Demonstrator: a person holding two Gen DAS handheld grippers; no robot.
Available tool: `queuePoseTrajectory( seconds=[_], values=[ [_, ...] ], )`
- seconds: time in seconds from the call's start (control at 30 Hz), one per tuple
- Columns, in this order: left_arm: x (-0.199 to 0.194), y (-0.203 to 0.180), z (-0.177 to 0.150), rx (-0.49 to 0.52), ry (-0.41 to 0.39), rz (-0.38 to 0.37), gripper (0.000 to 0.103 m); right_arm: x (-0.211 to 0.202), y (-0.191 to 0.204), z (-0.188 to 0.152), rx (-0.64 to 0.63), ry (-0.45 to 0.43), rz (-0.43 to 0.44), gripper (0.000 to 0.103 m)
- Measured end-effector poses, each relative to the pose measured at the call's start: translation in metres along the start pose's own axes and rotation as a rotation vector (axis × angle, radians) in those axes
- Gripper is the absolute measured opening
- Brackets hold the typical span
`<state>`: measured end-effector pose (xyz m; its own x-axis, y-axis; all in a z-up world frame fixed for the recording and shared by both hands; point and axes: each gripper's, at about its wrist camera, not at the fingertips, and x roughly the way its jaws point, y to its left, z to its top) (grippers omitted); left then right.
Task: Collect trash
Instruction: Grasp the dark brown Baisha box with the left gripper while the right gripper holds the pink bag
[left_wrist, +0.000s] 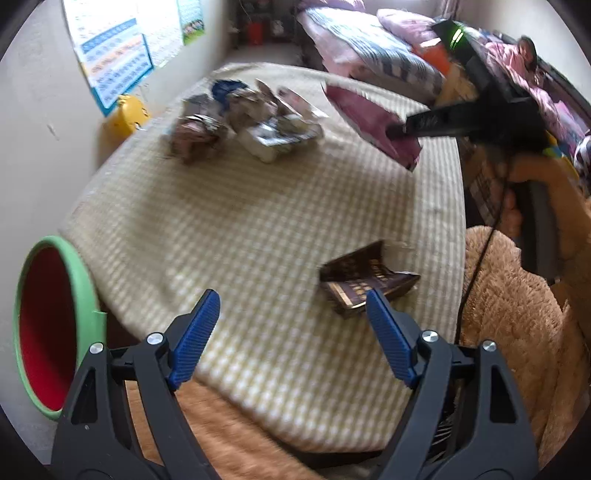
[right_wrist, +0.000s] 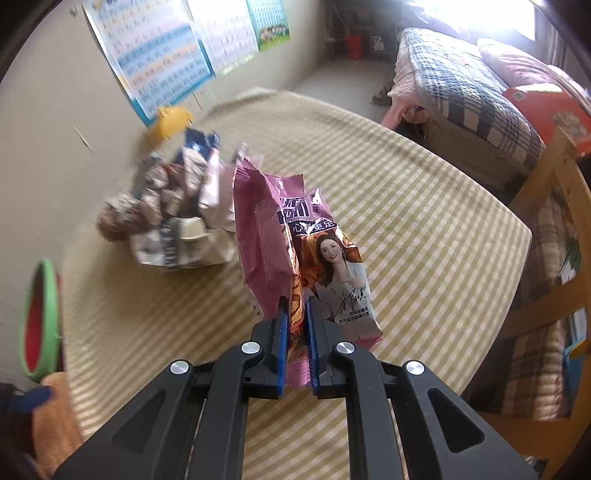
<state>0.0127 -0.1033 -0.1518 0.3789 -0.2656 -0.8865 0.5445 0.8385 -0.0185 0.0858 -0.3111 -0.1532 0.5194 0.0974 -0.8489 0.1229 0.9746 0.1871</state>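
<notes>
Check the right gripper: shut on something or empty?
Shut on the pink snack wrapper. The right gripper has its blue pads pressed against the wrapper's lower edge, lifting it above the checked tablecloth.

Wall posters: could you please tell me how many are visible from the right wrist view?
3: a large blue-bordered chart, a pale sheet beside it, and a small green poster.

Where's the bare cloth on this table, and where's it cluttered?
Free: the wide checked cloth between the wrapper pile at the far edge and the dark wrapper near the open left claw; also the right half beyond the pink wrapper that the right claw pinches. Crowded: the far corner by the yellow object.
</notes>
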Motion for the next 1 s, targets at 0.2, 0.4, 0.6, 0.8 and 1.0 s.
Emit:
queuePoseTrajectory(
  seconds=[0.2, 0.4, 0.6, 0.8, 1.0],
  values=[
    [0.026, -0.024, 0.001, 0.011, 0.076, -0.050, 0.080, -0.027, -0.006, -0.015, 0.040, -0.035, 0.071, 0.008],
    [0.044, -0.041, 0.005, 0.036, 0.125, 0.028, 0.080, -0.029, -0.008, -0.025, 0.072, -0.035, 0.088, 0.008],
    [0.065, -0.052, 0.012, 0.113, 0.196, 0.078, 0.080, -0.026, -0.013, -0.027, 0.096, -0.027, 0.110, 0.008],
    [0.077, -0.054, 0.022, 0.120, 0.247, 0.097, 0.076, -0.025, -0.017, -0.030, 0.109, -0.027, 0.127, 0.008],
    [0.076, -0.059, 0.029, 0.118, 0.248, 0.073, 0.044, -0.027, -0.022, -0.031, 0.118, -0.036, 0.133, 0.008]
  ],
)
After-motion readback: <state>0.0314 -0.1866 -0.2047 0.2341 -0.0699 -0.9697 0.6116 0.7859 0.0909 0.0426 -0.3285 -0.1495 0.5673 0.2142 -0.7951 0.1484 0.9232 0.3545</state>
